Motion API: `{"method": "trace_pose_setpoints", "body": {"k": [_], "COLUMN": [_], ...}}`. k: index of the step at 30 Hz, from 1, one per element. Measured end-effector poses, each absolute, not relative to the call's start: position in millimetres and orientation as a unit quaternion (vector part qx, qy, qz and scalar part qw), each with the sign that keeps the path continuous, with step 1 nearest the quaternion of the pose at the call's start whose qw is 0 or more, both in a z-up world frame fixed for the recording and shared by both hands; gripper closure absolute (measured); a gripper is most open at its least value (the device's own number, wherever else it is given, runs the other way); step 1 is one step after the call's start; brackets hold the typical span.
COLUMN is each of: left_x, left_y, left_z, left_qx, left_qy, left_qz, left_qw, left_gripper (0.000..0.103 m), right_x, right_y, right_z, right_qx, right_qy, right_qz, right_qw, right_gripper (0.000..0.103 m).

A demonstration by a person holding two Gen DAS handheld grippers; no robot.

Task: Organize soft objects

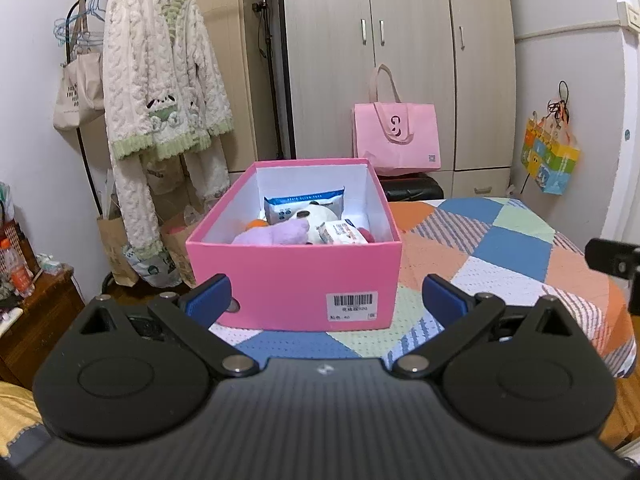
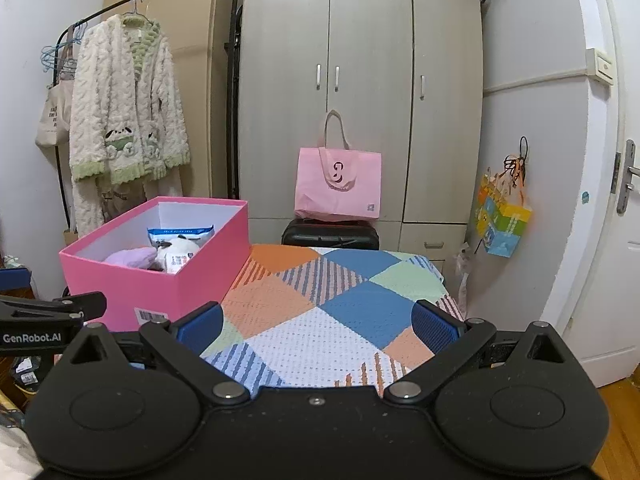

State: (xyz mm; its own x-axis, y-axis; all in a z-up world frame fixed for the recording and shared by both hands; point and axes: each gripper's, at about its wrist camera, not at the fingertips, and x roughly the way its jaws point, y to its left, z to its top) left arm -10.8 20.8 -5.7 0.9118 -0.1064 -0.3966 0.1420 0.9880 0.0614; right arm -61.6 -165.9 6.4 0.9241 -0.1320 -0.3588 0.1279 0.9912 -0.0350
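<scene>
A pink box (image 1: 294, 280) (image 2: 192, 264) stands open on the patchwork cloth (image 1: 500, 248) (image 2: 320, 312). Inside lie a purple plush (image 1: 276, 234) (image 2: 132, 258), a white plush with dark patches (image 1: 316, 214) (image 2: 176, 247), a blue tissue pack (image 1: 304, 202) (image 2: 180, 234) and a small white packet (image 1: 344, 234) (image 2: 178, 262). My left gripper (image 1: 326, 294) is open just in front of the box's near wall, holding nothing. My right gripper (image 2: 318, 324) is open over bare cloth to the right of the box, also holding nothing. The left gripper's body (image 2: 44, 324) shows at the right wrist view's left edge.
A clothes rack with a fluffy robe (image 1: 160, 72) (image 2: 124, 112) stands behind the box at left. A pink tote bag (image 1: 398, 136) (image 2: 338, 184) sits on a black case (image 2: 330, 234) before the wardrobe (image 2: 360, 80). A colourful bag (image 2: 502, 216) hangs on the right wall.
</scene>
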Motion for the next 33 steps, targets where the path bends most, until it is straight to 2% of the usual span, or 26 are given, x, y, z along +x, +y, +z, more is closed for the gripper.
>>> {"method": "trace_pose_setpoints", "body": {"k": [33], "left_x": [-11.7], "left_y": [22.5], "left_z": [3.0], "left_qx": [0.047], "left_qy": [0.183], "left_qz": [-0.075], "left_qw": [0.979], "left_gripper": [0.0], "right_x": [-59.2], "right_y": [-172.0], "right_z": [2.4], "right_qx": [-0.001], "right_qy": [0.178], "right_qz": [-0.084], "right_qw": [0.98], "right_gripper": [0.001]}}
